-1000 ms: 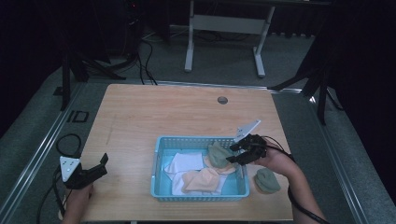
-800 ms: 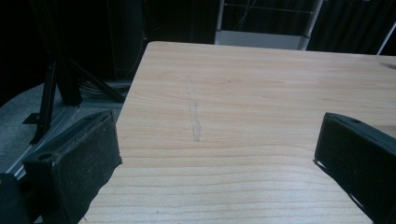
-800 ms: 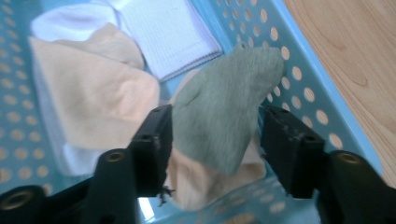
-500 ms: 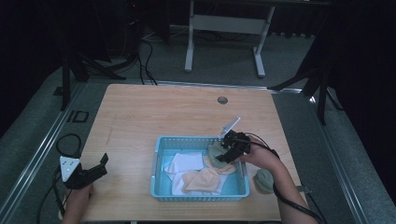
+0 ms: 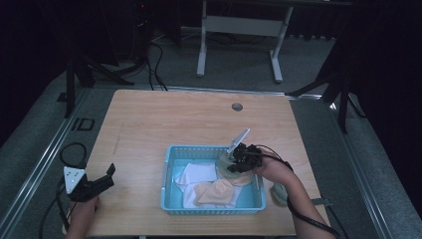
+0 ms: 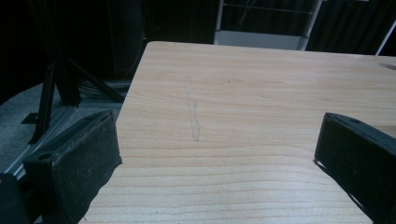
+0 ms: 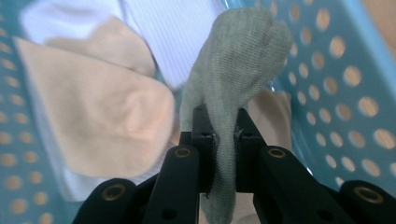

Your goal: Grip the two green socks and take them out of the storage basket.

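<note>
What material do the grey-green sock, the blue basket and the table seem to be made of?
The grey-green sock, pinched in the right gripper, looks like knitted fabric: a fine mesh of stitches shows. The blue basket looks like moulded plastic, smooth, with rows of round holes. The table looks like pale wood or wood laminate, matt, with grain lines.

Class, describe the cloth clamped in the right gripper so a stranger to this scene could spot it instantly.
Find the light blue basket on the near right part of the wooden table. Over its right end, the right gripper pinches a grey-green knitted cloth. Unlike the white cloth and peach cloth below, it hangs lifted.
</note>
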